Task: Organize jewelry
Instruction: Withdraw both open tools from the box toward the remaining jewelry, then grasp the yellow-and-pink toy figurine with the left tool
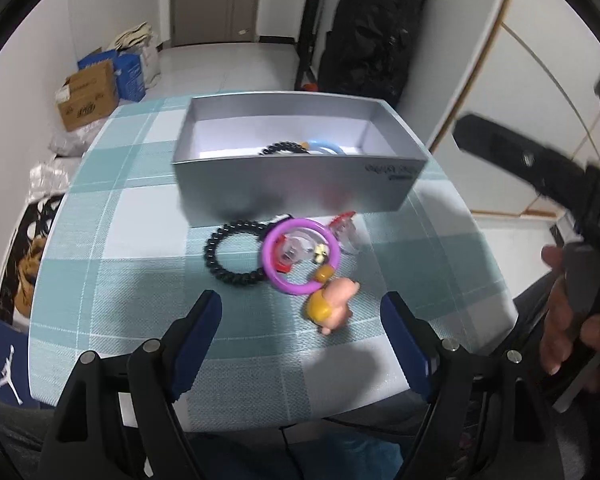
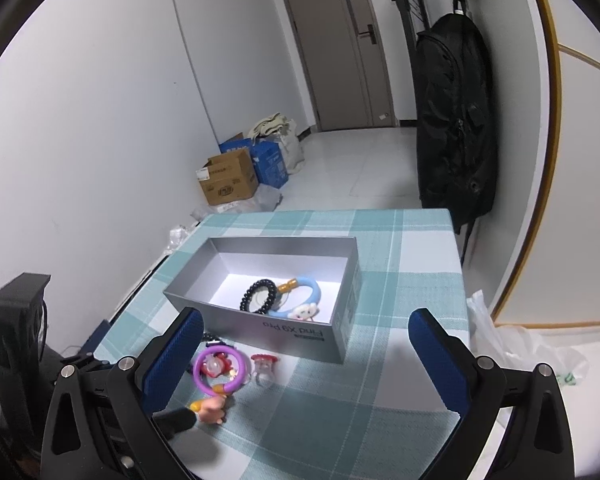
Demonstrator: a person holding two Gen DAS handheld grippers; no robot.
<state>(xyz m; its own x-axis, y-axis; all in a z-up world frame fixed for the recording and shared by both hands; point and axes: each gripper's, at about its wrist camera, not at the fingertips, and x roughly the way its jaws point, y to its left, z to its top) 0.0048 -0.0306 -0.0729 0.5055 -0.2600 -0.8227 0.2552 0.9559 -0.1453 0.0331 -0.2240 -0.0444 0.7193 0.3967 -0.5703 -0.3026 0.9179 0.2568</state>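
Purple bracelet (image 1: 300,255) ahead of left gripper (image 1: 302,316)

The grey box (image 2: 300,334) carries "Find X9 Pro" upside down on its near side wall, readable from the right wrist camera. From the left wrist camera that print blurs into dark squiggles. Left of the box and below table level, a dark blue bag (image 1: 6,364) shows a white Jumpman logo. Print on the cardboard carton (image 2: 228,182) beyond the box is too small to read.
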